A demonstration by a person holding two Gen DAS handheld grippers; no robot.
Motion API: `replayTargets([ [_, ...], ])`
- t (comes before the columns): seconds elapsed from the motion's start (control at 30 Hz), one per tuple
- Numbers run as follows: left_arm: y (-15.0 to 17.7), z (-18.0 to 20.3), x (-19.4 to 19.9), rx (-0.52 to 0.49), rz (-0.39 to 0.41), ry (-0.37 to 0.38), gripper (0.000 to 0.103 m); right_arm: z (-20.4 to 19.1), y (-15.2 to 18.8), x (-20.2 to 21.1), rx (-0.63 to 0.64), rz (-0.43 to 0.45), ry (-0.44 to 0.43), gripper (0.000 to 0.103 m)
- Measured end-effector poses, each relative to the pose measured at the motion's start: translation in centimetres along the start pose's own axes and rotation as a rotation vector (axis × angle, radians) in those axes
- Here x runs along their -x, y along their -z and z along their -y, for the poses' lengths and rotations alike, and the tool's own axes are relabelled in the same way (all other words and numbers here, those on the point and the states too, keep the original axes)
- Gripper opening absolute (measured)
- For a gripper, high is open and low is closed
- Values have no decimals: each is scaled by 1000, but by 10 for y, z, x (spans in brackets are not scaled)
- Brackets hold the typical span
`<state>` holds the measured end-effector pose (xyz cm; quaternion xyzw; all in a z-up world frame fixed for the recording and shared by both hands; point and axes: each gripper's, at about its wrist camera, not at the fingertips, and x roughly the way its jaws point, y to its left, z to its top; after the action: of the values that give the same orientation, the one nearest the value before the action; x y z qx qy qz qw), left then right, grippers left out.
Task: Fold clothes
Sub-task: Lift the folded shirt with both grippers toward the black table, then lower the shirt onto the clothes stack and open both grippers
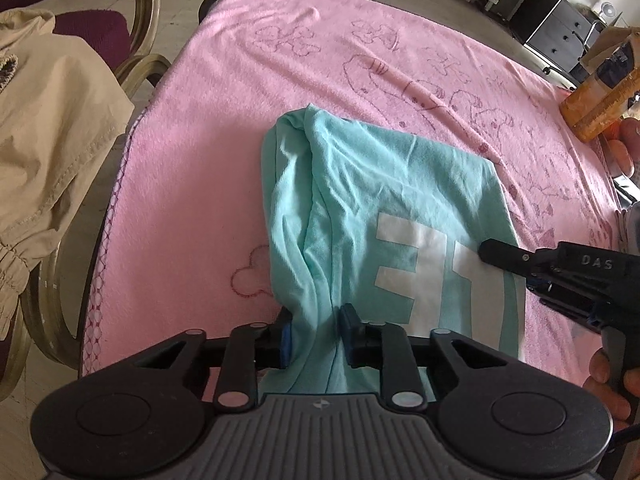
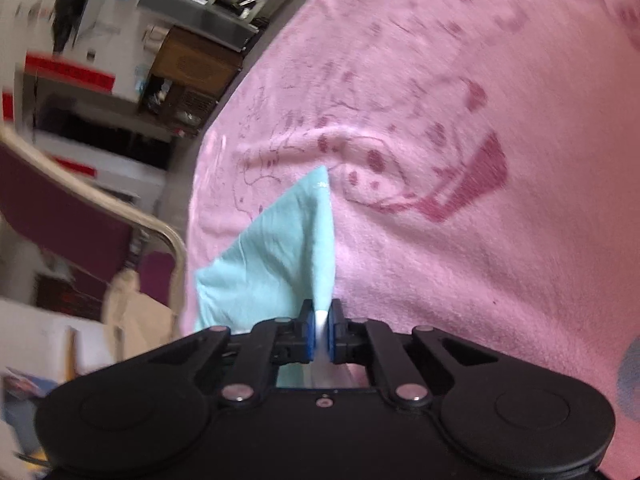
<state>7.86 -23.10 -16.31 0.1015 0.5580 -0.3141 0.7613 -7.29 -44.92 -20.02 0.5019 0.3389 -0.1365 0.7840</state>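
Mint-green T-shirt (image 1: 384,200) w/ white print lies partly folded on a pink towel (image 1: 224,128) covering the counter, near its front edge. Left gripper (image 1: 316,334) is clamped on a bunched fold at the shirt's near end, cloth running between the blue pads. Right gripper (image 2: 320,334) is pinched tight on a thin edge of the shirt, fabric rising in a peak ahead of it. Beige garment (image 1: 52,120) drapes over a chair (image 1: 148,40) left of the counter. Orange bottle (image 1: 596,96) at far right.

Blurred shelves (image 2: 120,64); beige garment (image 1: 48,128) cut off at left edge.
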Motion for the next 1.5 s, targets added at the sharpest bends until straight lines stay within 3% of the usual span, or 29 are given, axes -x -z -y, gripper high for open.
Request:
replayTargets([
  [0.2, 5, -1, 12, 6, 54, 20, 13, -52, 8, 4, 212, 43, 186, 5],
  [0.43, 16, 5, 63, -2, 177, 120, 13, -95, 15, 72, 324, 148, 171, 5],
  [0.63, 33, 57, 120, -83, 293, 209, 13, -114, 22, 155, 388, 261, 156, 5],
  [0.83, 46, 161, 153, -238, 376, 332, 13, -72, 25, 267, 351, 419, 189, 5],
  [1.07, 50, 302, 147, -427, 388, 443, 13, -2, 6, 374, 258, 598, 275, 5],
  [1.27, 43, 380, 118, -488, 352, 475, 13, 50, -19, 417, 215, 650, 337, 5],
  [1.43, 27, 413, 71, -497, 298, 421, 14, 99, -60, 413, 156, 621, 323, 5],
  [1.5, 15, 418, 39, -485, 256, 343, 29, 124, -78, 401, 103, 591, 337, 8],
])
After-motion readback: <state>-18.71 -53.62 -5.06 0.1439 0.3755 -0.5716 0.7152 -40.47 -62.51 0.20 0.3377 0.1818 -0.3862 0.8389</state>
